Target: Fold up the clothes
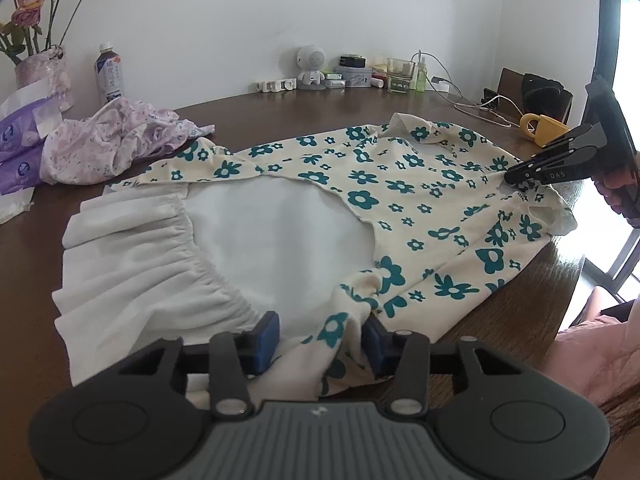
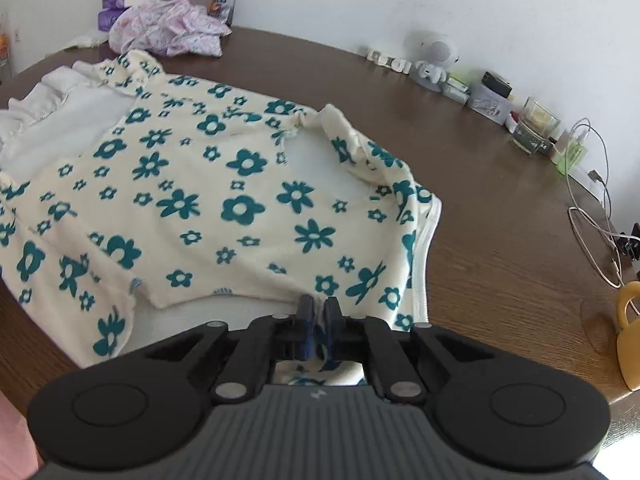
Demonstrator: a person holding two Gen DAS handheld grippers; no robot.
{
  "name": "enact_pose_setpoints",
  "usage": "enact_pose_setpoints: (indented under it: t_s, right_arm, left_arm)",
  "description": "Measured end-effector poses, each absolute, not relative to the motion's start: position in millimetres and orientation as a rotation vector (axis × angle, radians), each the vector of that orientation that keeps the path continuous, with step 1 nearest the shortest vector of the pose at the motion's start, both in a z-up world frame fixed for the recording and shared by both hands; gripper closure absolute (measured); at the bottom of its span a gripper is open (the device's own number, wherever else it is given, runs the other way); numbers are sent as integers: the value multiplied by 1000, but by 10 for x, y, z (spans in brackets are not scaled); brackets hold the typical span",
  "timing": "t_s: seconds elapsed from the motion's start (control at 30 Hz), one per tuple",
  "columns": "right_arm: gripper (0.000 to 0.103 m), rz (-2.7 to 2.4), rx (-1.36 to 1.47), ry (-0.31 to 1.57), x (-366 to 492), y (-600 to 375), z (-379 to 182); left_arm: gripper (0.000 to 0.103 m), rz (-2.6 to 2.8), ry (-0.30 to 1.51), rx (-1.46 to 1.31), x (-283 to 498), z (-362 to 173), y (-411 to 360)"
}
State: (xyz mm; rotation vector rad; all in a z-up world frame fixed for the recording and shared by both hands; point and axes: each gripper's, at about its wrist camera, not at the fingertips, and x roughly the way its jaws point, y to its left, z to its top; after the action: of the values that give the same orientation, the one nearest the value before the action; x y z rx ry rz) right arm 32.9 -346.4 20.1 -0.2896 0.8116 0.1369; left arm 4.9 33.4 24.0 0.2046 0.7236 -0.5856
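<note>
A cream dress with teal flowers [image 1: 400,200] and a white ruffled skirt [image 1: 140,248] lies spread flat on the brown table [image 1: 300,116]. My left gripper [image 1: 320,342] stands open at the near edge, its blue pads wide apart with a bunched fold of the dress between them. In the right wrist view the dress [image 2: 240,208] fills the left half, and my right gripper [image 2: 319,314] is shut on its near hem. Seen from the left wrist, the right gripper [image 1: 514,176] pinches the dress at the far right shoulder.
A crumpled purple floral garment [image 1: 120,140] and tissue packs [image 1: 20,152] lie at the far left, with a bottle [image 1: 109,74] and a flower vase [image 1: 42,72]. Small items line the wall. A yellow mug [image 2: 630,336] and cables [image 2: 592,216] sit right. A pink sleeve [image 1: 592,356] shows.
</note>
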Motion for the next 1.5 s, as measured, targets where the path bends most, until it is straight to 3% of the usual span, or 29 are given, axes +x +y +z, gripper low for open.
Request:
enact_pose_setpoints:
  t_s: [0.17,0.2,0.3,0.63,0.9,1.0,1.03,1.07,1.3,1.5]
  right_arm:
    - [96,120,-243,808,348,-3522,195]
    - [92,122,-243,810,330,-3511,185]
    - [66,145,-202,775,202,-3475,258]
    - [52,401,-69,687,-214,-3045,455]
    - [52,439,-56,686,-183,-2826,350]
    - [52,443,-56,690,-149,-2780,316]
    - [52,445,-53,693,-137,-2767,301]
    - [52,447,-50,697,-124,-2753,285]
    - [50,419,-48,722,-81,-2696,171]
    - [46,403,-44,726,-93,-2670,91]
  left_arm:
    - [62,-585,721,208,39,243,339]
    - [60,-586,717,206,32,247,344]
    - [56,-592,693,188,-20,302,393]
    - [41,-520,657,160,-204,447,755]
    - [42,-462,592,-11,-183,585,1139]
    - [47,-400,610,-28,-110,592,1228]
    - [56,-401,636,-14,-73,566,1225]
    - [59,-411,661,1,-52,538,1212]
    - [59,-452,785,162,-29,301,1027]
    - [62,-490,777,261,-137,318,967]
